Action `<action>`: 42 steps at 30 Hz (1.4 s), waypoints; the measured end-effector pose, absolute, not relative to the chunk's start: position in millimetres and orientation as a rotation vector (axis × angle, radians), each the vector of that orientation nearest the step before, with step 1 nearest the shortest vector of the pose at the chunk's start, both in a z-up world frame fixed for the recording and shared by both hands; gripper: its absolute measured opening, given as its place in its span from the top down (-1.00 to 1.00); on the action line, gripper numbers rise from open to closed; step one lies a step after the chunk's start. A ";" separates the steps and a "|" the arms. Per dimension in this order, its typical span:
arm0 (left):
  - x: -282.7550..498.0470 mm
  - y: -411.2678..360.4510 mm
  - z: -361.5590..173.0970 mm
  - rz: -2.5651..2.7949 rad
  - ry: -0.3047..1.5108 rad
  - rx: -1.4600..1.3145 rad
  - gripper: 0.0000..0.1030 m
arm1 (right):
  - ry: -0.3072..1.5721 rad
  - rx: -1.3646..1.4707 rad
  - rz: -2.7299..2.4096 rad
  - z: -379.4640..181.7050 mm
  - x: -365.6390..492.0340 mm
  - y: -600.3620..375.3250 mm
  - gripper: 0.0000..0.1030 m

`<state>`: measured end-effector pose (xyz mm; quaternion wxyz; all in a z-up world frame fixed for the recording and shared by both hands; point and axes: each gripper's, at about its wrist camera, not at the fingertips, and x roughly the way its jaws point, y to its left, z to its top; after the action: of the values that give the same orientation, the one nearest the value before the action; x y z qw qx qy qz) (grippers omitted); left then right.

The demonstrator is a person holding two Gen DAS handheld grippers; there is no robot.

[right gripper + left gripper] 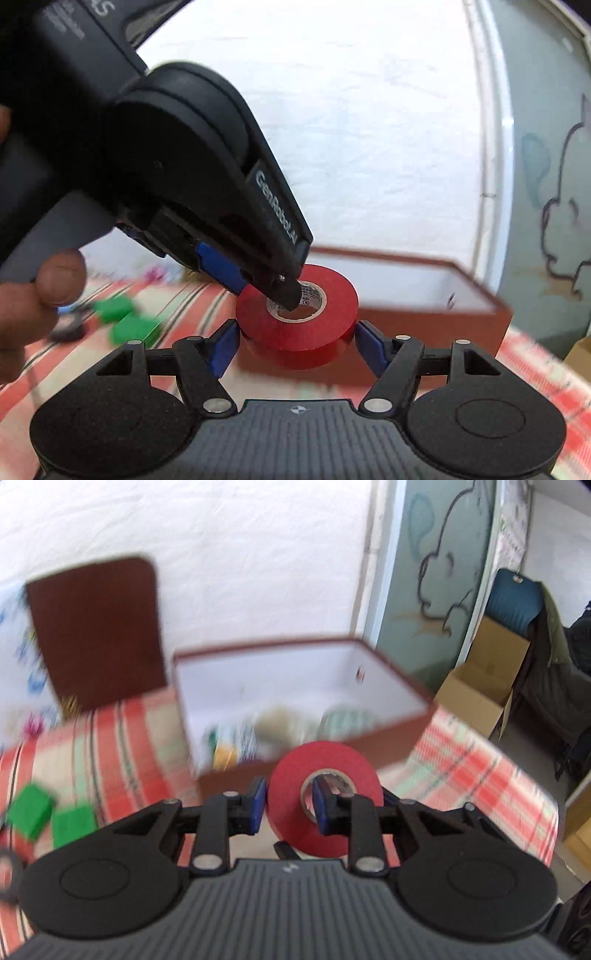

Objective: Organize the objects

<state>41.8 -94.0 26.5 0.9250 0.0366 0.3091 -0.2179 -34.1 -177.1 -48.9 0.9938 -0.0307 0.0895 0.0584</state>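
A red tape roll is held in the air in front of an open brown box with a white inside. My left gripper is shut on the roll's wall, one finger outside and one inside the core. In the right wrist view the roll lies flat between my right gripper's blue pads, which touch both its sides. The left gripper's fingers come down into the core from above.
Two green blocks and a black tape roll lie on the red plaid cloth at the left. The box holds several blurred items. Its brown lid leans on the wall. A cardboard carton stands at the right.
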 end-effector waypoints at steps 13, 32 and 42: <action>106.9 -113.6 4.5 -0.286 0.613 0.094 -0.68 | 0.173 0.000 0.000 -57.1 47.1 -211.7 -0.54; 7.5 -63.6 -2.0 -0.123 0.659 0.164 -0.66 | 0.397 0.162 0.031 -64.9 -42.9 -205.2 -0.57; -24.9 -9.5 -20.7 0.005 0.719 0.111 -0.77 | 0.475 0.214 0.096 -48.2 -70.2 -177.7 -0.59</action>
<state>-24.9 -9.5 -20.7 0.9346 0.0544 0.3516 0.0023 -70.2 -177.7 -48.2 0.9651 0.1056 0.2347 0.0476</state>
